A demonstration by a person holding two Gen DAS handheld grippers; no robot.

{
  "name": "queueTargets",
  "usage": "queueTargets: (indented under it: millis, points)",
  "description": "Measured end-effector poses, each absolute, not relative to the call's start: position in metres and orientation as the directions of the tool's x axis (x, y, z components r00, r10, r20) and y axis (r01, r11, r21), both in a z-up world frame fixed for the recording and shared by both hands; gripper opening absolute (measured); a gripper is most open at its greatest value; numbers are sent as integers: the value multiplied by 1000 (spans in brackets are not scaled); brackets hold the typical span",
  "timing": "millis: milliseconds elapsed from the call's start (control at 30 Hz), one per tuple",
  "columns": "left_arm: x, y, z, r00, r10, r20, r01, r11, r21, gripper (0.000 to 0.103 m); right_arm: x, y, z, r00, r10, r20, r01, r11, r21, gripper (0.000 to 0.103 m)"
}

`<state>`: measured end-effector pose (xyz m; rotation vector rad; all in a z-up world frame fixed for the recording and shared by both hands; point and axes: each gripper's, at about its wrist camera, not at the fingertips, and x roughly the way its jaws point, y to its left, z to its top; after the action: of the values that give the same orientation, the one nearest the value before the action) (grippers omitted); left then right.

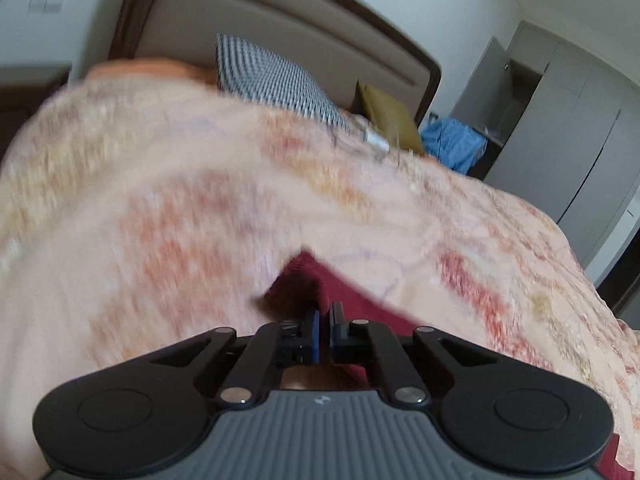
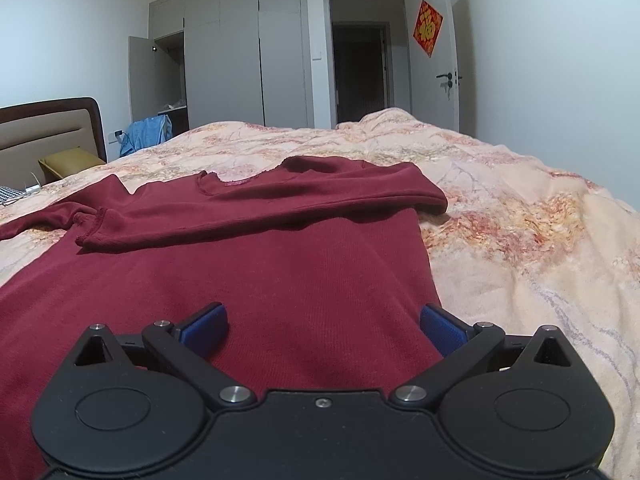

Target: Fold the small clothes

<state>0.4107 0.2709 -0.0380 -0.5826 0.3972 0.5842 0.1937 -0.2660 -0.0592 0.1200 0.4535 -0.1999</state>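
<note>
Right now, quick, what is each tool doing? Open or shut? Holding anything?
Left tool: shut at the edge of the red shirt; whether it pinches cloth cannot be told.
Right tool: open over the shirt, holding nothing.

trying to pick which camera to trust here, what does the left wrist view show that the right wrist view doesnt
Only the left wrist view shows the left gripper, shut, with just a corner of the maroon top ahead of it, and a checked pillow at the headboard. It is blurred.

Only the right wrist view shows the right gripper open over the top, one sleeve folded across the body, the doorway and a red wall hanging.

Both show the floral bedspread, the mustard cushion, the blue cloth and the wardrobe.
</note>
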Motion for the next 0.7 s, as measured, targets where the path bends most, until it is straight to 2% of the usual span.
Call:
queueTargets:
  millis: [133,300,400,700]
  points:
    - [402,277,-5,803,414,-429,-577,721,-384,4,190,-272,-51,873,-145,-467,215,971,100,103]
    - [391,277,3,780,424,-460,-598,723,-346,4,184,-274,-48,869,-131,-477,212,970,120,103]
    - [385,272,12,791,420,-445,-585,733,-348,4,177,-276,-45,874,-117,-471,206,968,142,103]
    - [372,203,86,902,339,-266,-403,882,-242,4,157,-281,-40,902,-98,-420,163,979,120,103]
